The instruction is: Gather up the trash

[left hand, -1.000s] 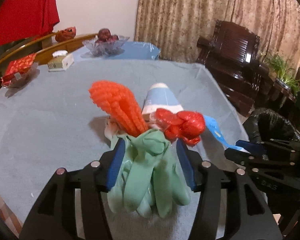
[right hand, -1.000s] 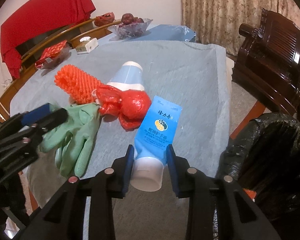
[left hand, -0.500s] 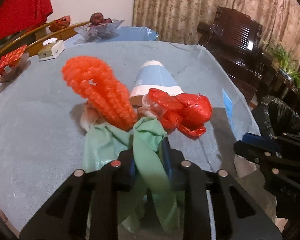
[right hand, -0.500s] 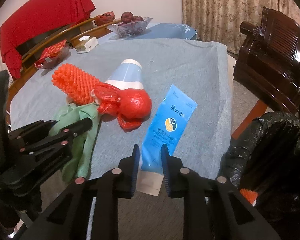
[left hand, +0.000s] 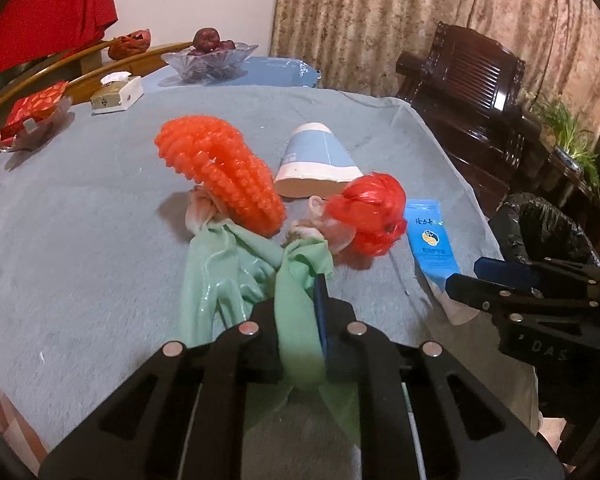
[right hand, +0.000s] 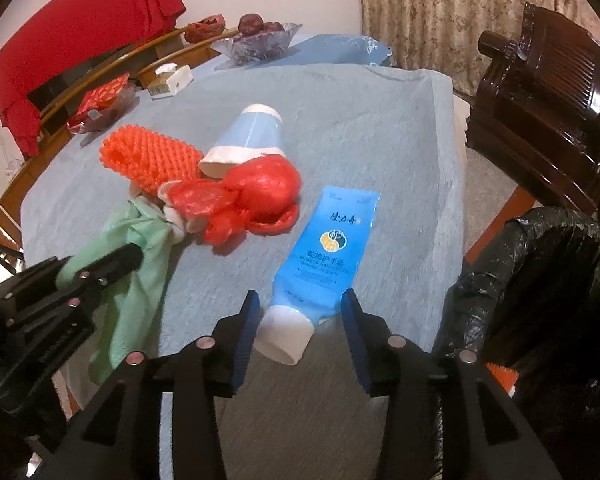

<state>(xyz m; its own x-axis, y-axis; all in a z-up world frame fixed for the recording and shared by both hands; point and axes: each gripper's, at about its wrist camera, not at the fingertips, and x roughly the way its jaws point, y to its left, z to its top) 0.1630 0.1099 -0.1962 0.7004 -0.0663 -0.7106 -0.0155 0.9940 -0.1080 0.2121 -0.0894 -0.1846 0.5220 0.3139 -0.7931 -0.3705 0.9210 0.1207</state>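
My left gripper point(left hand: 300, 300) is shut on a green rubber glove point(left hand: 296, 276); a second green glove point(left hand: 216, 276) lies beside it on the table. Beyond them lie an orange spiky glove point(left hand: 220, 172), a blue paper cup point(left hand: 316, 160) on its side and a crumpled red plastic bag point(left hand: 368, 212). My right gripper point(right hand: 298, 312) is open around the white cap end of a blue tube point(right hand: 324, 248) lying at the table's near edge. The tube also shows in the left wrist view point(left hand: 432, 240), as does the right gripper point(left hand: 476, 276).
A bin lined with a black bag point(right hand: 540, 280) stands right of the table point(right hand: 360, 120). At the far end are a glass fruit bowl point(right hand: 260, 40), a tissue box point(right hand: 172, 78) and a red packet point(right hand: 100, 100). A dark wooden chair point(right hand: 548, 76) stands at right.
My left gripper closed on the green glove and lifted it slightly. My right gripper, shut on the tube half a second ago, has opened; the tube lies between its fingers.
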